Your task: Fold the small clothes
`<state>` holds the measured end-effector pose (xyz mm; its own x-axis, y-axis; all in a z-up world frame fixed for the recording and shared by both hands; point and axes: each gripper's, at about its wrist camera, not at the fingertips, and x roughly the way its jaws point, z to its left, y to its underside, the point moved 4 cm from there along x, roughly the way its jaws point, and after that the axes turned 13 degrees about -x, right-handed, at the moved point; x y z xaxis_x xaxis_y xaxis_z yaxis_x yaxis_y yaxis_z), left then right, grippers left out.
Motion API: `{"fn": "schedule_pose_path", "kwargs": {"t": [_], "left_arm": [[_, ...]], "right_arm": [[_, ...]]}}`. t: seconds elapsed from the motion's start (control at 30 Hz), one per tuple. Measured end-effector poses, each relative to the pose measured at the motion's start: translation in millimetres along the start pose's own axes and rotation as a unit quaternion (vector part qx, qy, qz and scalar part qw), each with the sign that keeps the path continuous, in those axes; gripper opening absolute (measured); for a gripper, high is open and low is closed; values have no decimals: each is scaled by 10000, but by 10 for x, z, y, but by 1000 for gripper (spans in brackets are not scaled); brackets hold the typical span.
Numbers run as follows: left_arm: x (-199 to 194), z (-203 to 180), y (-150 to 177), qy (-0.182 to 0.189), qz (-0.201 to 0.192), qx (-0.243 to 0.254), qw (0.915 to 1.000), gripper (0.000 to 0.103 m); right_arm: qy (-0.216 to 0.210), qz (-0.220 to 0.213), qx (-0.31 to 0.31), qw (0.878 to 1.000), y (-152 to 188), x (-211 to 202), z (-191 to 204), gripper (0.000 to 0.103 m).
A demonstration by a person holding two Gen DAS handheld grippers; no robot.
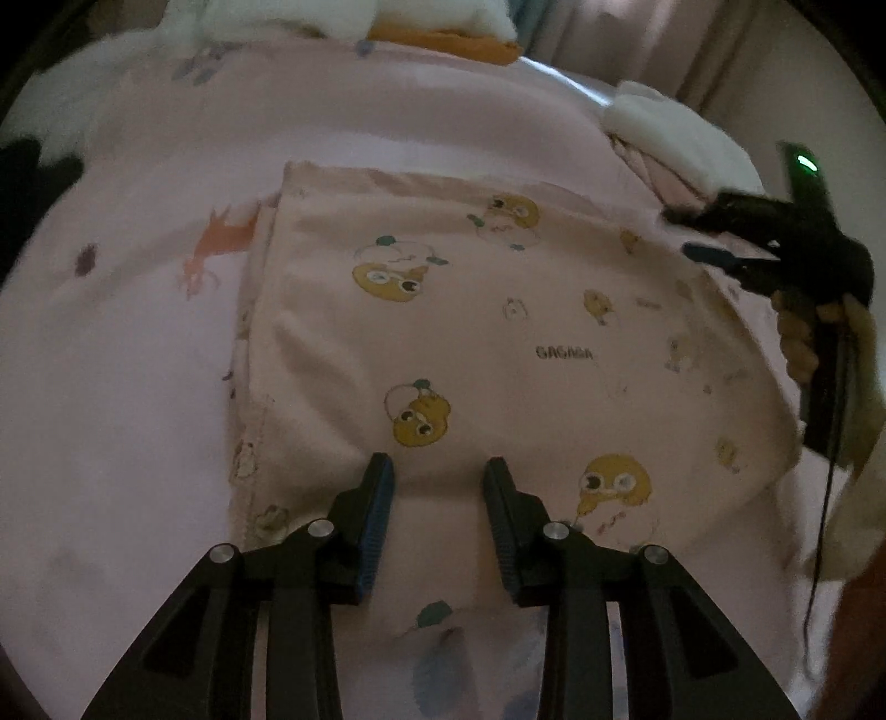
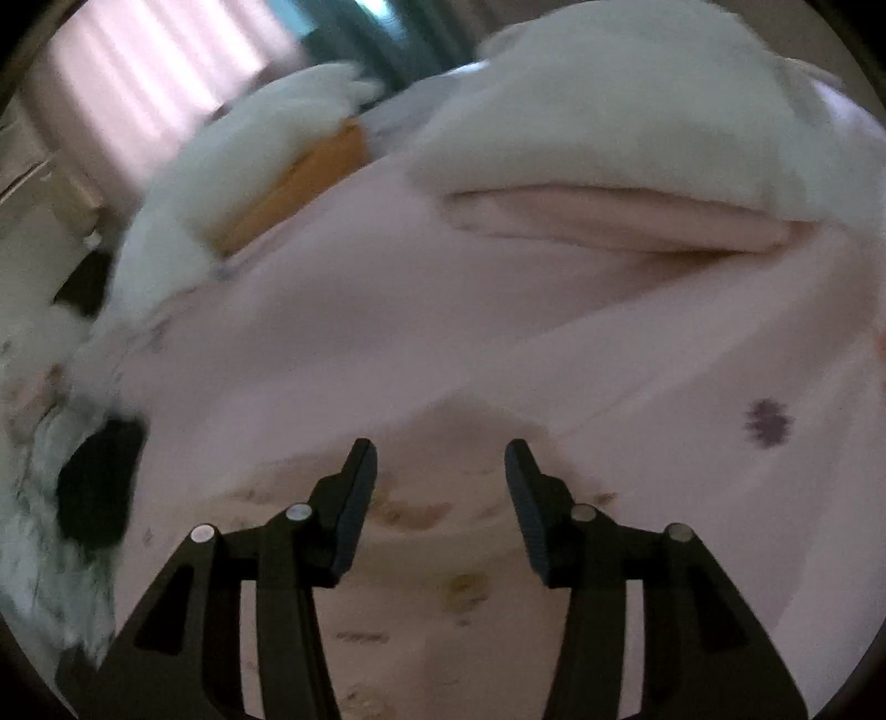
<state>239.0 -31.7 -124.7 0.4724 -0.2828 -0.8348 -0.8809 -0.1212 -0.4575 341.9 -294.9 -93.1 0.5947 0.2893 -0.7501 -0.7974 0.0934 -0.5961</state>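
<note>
A small pale-pink garment (image 1: 498, 343) printed with yellow cartoon faces and the word GAGAGA lies folded flat on a pink bedsheet (image 1: 122, 387). My left gripper (image 1: 440, 471) is open and empty, its fingertips over the garment's near edge. My right gripper (image 1: 686, 232) shows at the garment's far right corner; its jaws look apart. In the right wrist view my right gripper (image 2: 441, 451) is open and empty just above a corner of the same garment (image 2: 432, 515), which is blurred.
White fluffy bedding (image 2: 609, 94) and a folded pink cloth (image 2: 609, 221) lie beyond the right gripper. An orange item (image 1: 448, 41) and more white fluff (image 1: 66, 105) sit at the far edge. A black-and-white furry thing (image 2: 94, 487) lies at left.
</note>
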Motion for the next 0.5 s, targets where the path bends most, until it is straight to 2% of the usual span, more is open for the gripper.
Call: {"fn": "schedule_pose_path", "kwargs": {"t": [0.03,0.07,0.1,0.13,0.2,0.27,0.3,0.33,0.37,0.43,0.5], "left_arm": [[-21,4,55,-112,-14,34,9999,34],[-33,-20,97,-250,-37,65,9997,35],[-46,-44,134,-351,-103,150,9992,35],[-52,-48,152,-405,-169,260,9987,36],[-48,-66,165,-467,-264,326,9980,38],[-98,21,145,-335,-222,-299,9987,39],[-132,80,146,-192,-155,-720,9971,39],[-169,124,144,-56,-82,-1066,9943,41],[-214,154,156,43,-2,-1311,9914,42],[-302,151,211,67,163,-1471,9890,44],[-390,144,303,291,317,-1632,9857,52]], "right_arm": [[128,309,-225,9992,58,93,58,48],[506,838,-572,9936,200,268,118,47],[718,958,-839,9893,302,349,167,47],[813,757,-996,9888,315,317,198,46],[928,605,-756,9910,325,215,172,43],[757,503,-56,9958,303,5,98,53],[374,456,187,9981,292,-136,99,56],[106,434,250,9987,292,-273,119,57],[78,422,238,9988,297,-429,152,57],[411,298,108,9986,358,-820,191,69],[172,139,-7,9998,462,-1152,224,84]]}}
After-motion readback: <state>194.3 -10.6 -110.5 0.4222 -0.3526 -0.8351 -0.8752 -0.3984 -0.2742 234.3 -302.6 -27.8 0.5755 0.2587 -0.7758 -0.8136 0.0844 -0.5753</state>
